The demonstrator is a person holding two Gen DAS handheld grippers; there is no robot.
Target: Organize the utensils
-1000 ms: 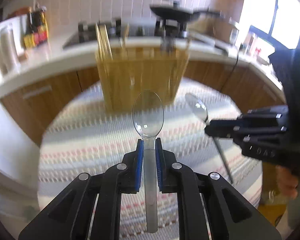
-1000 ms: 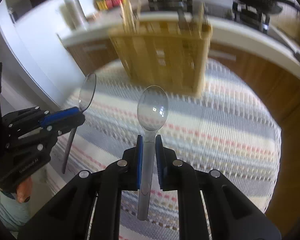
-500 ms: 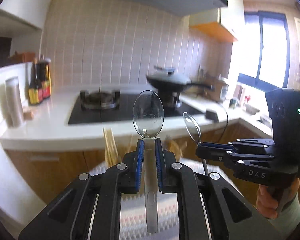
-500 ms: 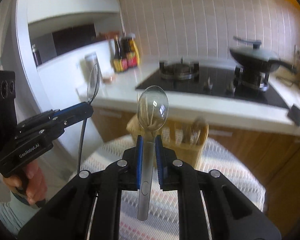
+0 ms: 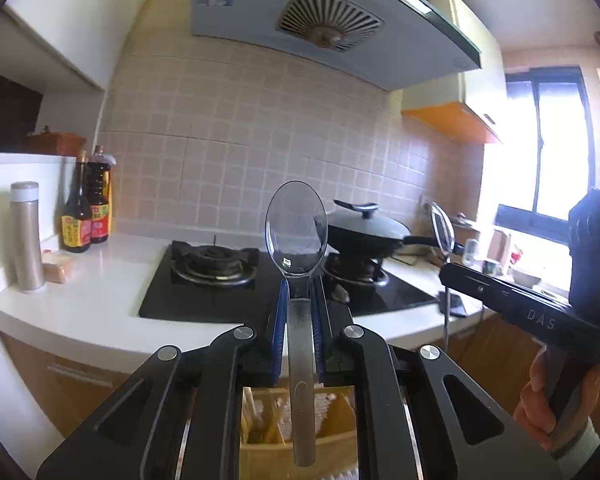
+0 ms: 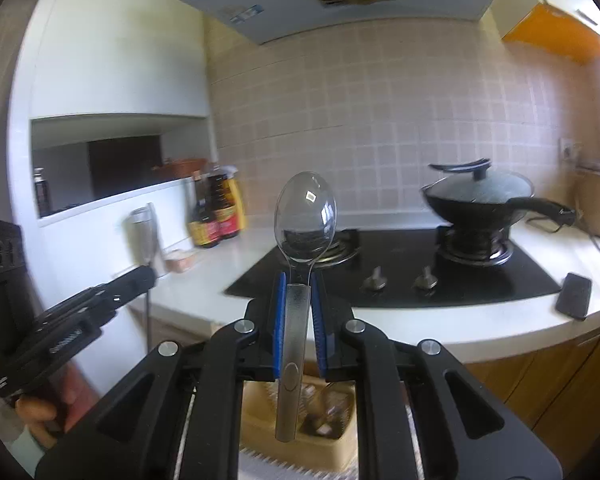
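Observation:
My left gripper [image 5: 299,292] is shut on the handle of a clear plastic spoon [image 5: 296,228], whose bowl stands upright in front of the stove. My right gripper [image 6: 298,284] is shut on a second clear spoon [image 6: 305,216], held the same way. Each gripper shows in the other's view: the right gripper [image 5: 500,300] with its spoon [image 5: 442,228] at the right, the left gripper [image 6: 80,316] at the left. The wooden utensil holder [image 5: 332,432] lies low beneath both grippers, seen between the fingers [image 6: 324,408], with several utensils in it.
Ahead is a white counter [image 5: 100,300] with a black gas hob [image 6: 440,280] and a lidded wok [image 6: 480,196]. Sauce bottles [image 5: 86,204] and a steel flask [image 5: 26,236] stand at the left. A phone [image 6: 574,296] lies near the counter edge. A person's hand [image 5: 540,404] holds the right gripper.
Both grippers rose and tilted up with their spoons. The view swung from the striped tablecloth and holder to the hob and tiled wall; the holder has dropped to the bottom edge.

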